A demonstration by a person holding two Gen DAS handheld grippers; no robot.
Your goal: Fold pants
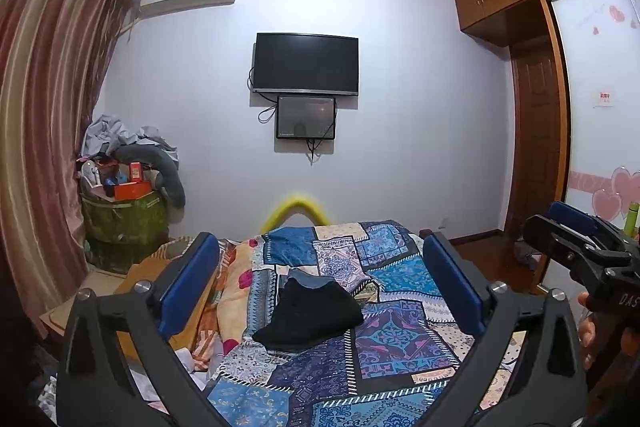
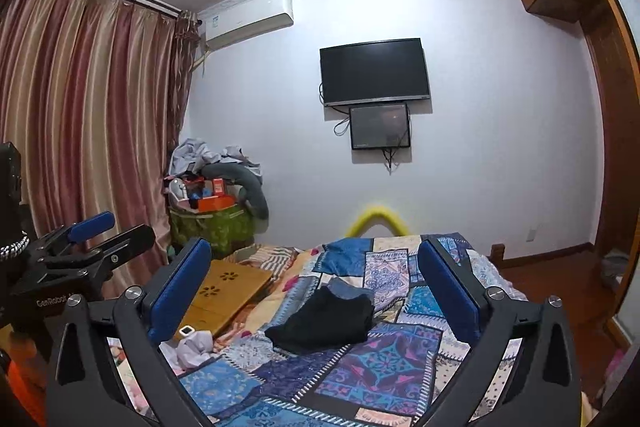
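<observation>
Your bed point(image 1: 400, 339) fills the foreground under a blue patchwork quilt point(image 2: 384, 359), with a wall-mounted TV point(image 1: 306, 63) beyond it. The black pants point(image 1: 312, 315) lie folded in a compact bundle mid-quilt, resting partly on a blue-grey garment point(image 2: 352, 289). Your left claw point(image 1: 320, 287) and right claw point(image 2: 316, 287) are both spread wide above the bed, holding nothing.

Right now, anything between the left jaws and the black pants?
Only patchwork quilt, shown in the left wrist view. The left gripper is open and empty, with the black pants folded on the quilt beyond it.
</observation>
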